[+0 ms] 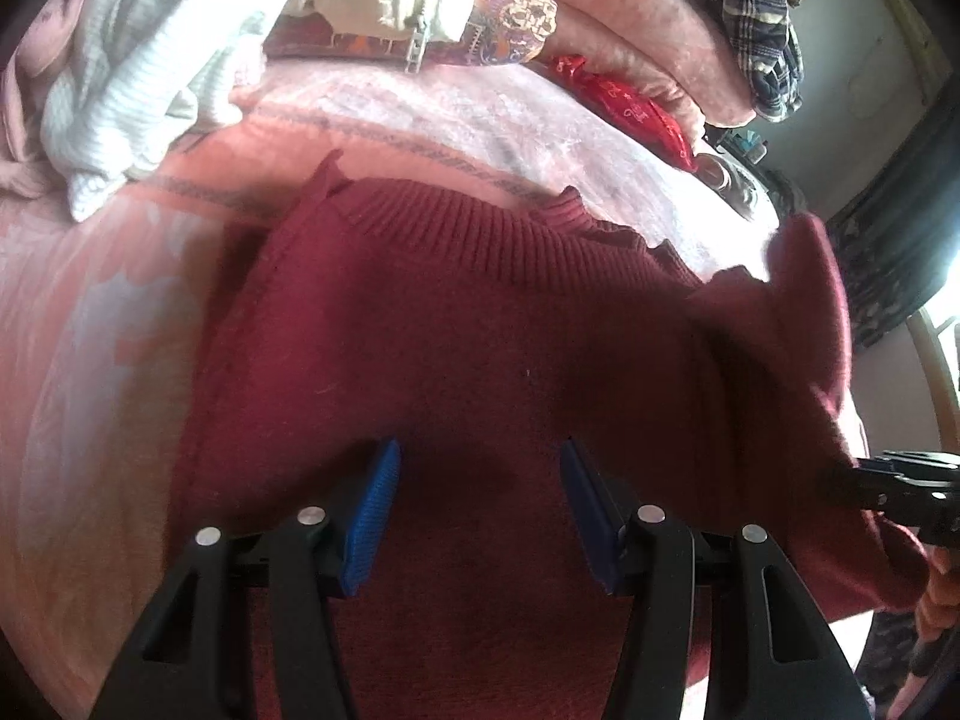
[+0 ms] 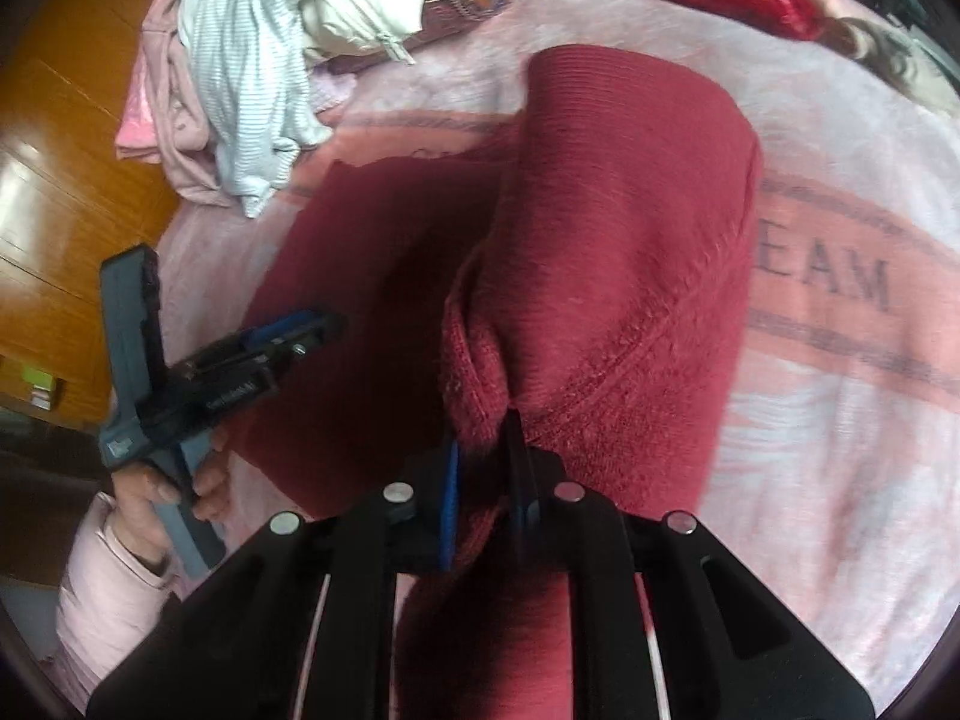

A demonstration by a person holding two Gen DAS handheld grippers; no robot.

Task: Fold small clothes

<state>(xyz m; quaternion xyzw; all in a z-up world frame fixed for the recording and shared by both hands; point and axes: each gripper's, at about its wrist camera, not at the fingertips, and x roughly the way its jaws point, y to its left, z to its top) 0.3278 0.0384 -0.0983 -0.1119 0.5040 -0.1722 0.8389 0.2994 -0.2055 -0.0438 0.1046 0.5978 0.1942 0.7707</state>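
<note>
A small dark red knit sweater [image 1: 456, 336] lies on a pink blanket [image 1: 90, 324], ribbed collar at the far side. My left gripper [image 1: 477, 468] is open, its blue pads apart just above the sweater's middle. My right gripper [image 2: 486, 450] is shut on the sweater's edge [image 2: 474, 396] and holds that side lifted, so a raised fold [image 2: 624, 240] stands over the flat part [image 2: 372, 252]. The left gripper [image 2: 288, 330] shows at the left of the right wrist view, and the right gripper's body [image 1: 894, 486] at the right edge of the left wrist view.
A pile of other clothes [image 2: 258, 60], white striped, cream and pink, lies at the far left of the blanket. A red bag [image 1: 630, 102] and pink bedding with a plaid garment [image 1: 756, 30] lie behind. Wooden floor [image 2: 54, 138] is left of the bed.
</note>
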